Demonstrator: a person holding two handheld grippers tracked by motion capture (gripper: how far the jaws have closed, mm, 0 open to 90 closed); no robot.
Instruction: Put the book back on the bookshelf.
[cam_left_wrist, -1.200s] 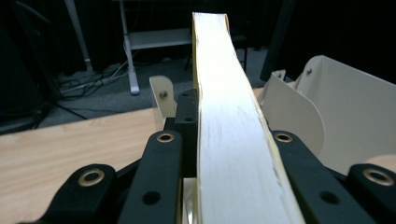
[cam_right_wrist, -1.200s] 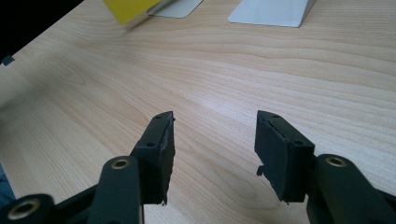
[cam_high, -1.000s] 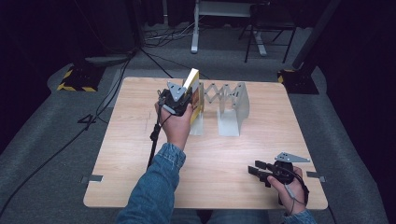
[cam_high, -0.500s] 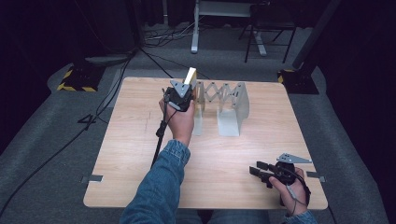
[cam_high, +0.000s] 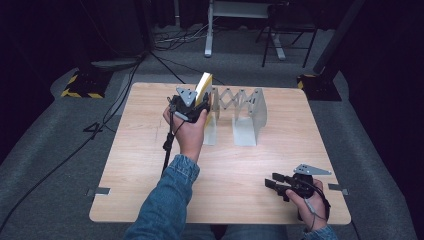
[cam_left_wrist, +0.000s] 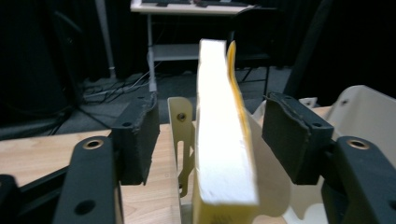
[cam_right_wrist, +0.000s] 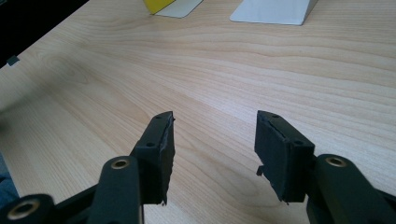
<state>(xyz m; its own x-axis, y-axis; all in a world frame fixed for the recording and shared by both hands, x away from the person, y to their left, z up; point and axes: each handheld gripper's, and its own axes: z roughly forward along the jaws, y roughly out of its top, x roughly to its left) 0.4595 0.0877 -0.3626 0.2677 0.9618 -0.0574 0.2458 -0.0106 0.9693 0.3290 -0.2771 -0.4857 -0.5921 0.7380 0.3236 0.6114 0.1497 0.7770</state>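
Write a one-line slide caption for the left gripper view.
Left gripper jaws, just opened, flank a yellow-covered book standing in the expandable rack.

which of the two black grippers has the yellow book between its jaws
The left gripper, up at the white expanding book rack: the yellow book stands between its just-opened jaws, untouched. The right gripper hovers over bare table.

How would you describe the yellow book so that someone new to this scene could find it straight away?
Start at the wooden table and look to its far edge, where a pale expanding book rack stands. The yellow book stands upright at the rack's left end, between the open pads of the left gripper. It is the only yellow thing there.
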